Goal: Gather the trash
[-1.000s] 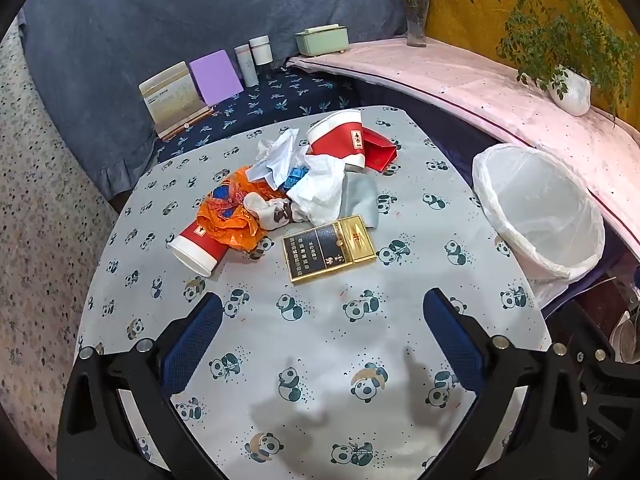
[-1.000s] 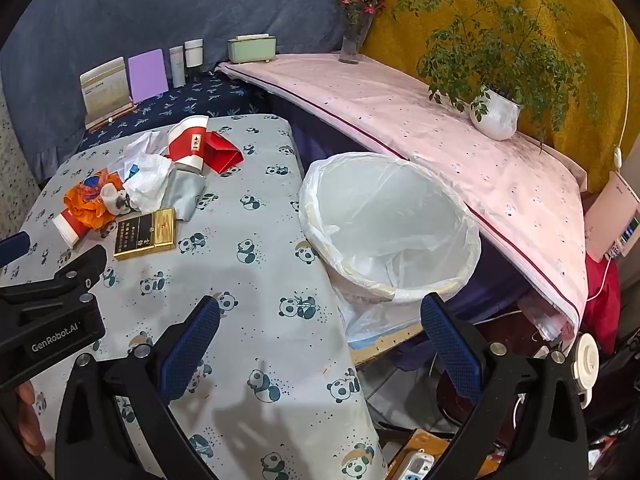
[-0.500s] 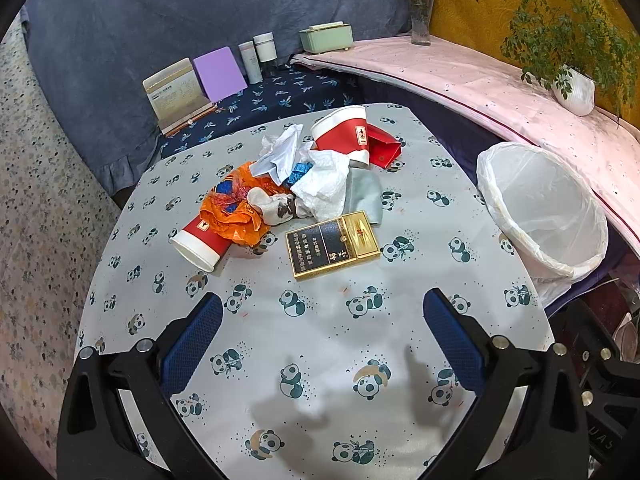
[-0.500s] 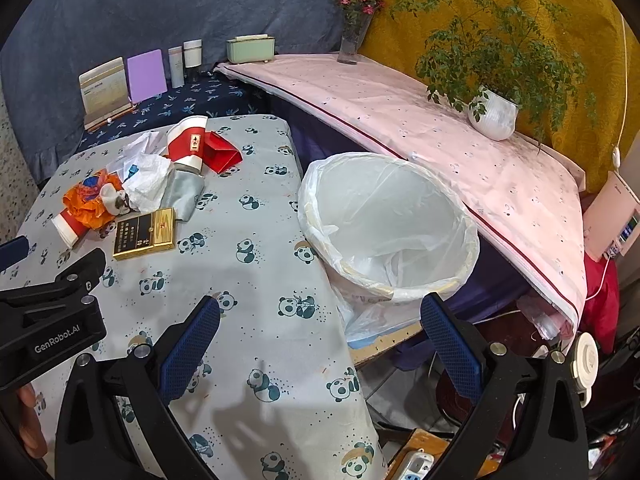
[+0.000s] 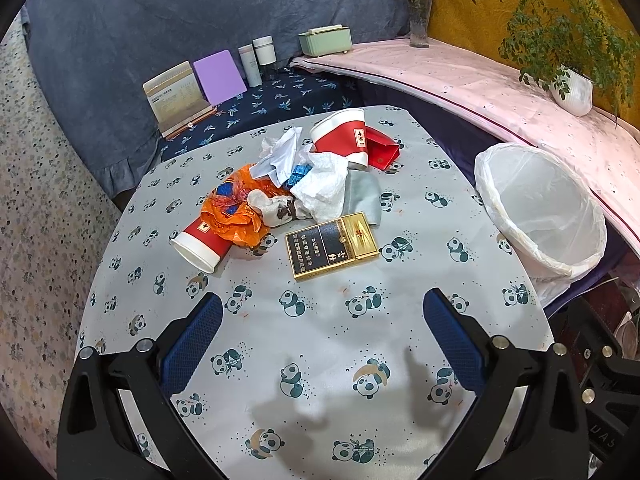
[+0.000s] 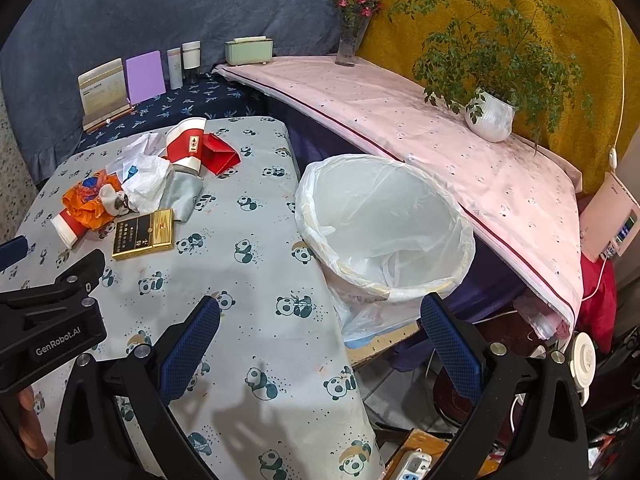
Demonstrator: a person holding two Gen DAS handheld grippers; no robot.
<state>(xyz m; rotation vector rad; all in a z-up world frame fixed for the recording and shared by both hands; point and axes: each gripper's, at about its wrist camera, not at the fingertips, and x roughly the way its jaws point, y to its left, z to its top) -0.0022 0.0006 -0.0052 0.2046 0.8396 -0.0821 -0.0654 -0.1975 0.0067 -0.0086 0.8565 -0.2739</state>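
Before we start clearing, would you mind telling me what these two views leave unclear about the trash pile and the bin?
- Bin bottom: right wrist view, folds of the white liner hide it.
- Small blue item: left wrist view, mostly buried under white tissue; identity unclear.
- Cigarette box lettering: too small to read.
- Lying red cup: orange wrapper covers its far end.

Panda-print table [image 5: 320,360], blue drape [image 5: 140,20], mustard wall [image 6: 520,8], pink-covered ledge [image 6: 400,100], perhaps speckled floor [image 5: 32,200].
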